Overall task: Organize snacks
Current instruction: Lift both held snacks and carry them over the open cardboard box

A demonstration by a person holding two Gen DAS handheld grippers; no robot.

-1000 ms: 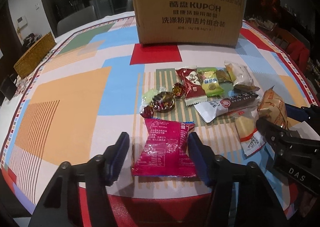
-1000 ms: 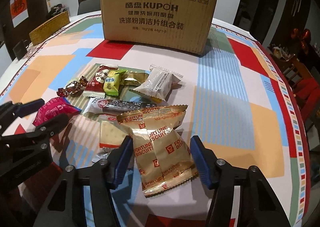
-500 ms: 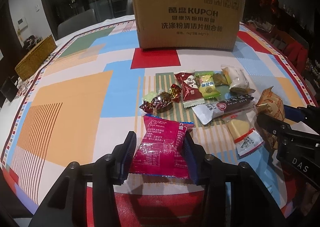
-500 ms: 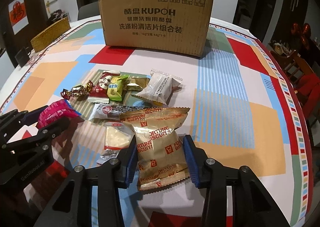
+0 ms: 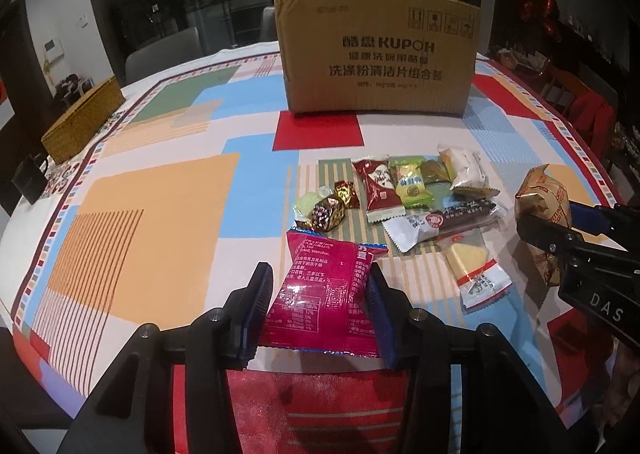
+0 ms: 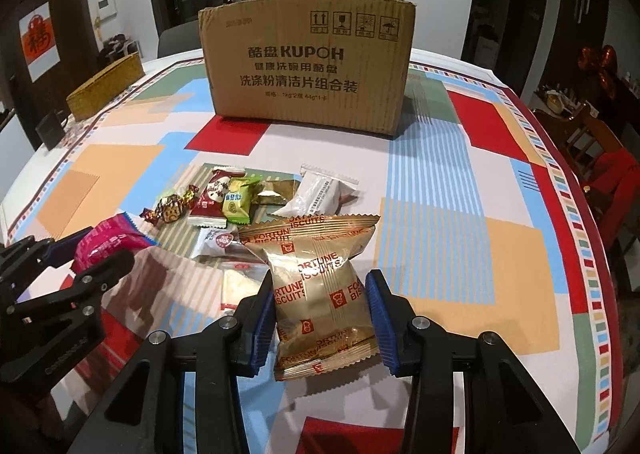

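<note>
Pink snack packet: it sits between the 2 blue pads of my left gripper, both pads pressing its side edges; its far end reaches past the fingertips toward the loose snacks, and it looks raised off the cloth.
Gold biscuit packet: my right gripper is clamped on it, 1 pad on each side, the "FORTUNE BISCUITS" print facing me, the crimped top edge tilted away toward the box.
Left gripper: clamped on the pink snack packet, jaws partly drawn in.
Right gripper: clamped on the gold biscuit packet, jaws partly drawn in; from my left wrist camera it shows at the right edge with the gold packet in it.
Loose snacks: a cluster just beyond both grippers, with a red sachet, a green sachet, a white pillow pack, foil-wrapped candies, a long dark bar and a clear pack with a pale wafer, most touching or overlapping.
Cardboard box: stands upright well beyond the snacks, printed side toward me; I cannot tell what is inside.
Tabletop: covered by a cloth of red, blue, orange and green blocks.
Woven basket: at the far left edge, well apart from the snacks.
</note>
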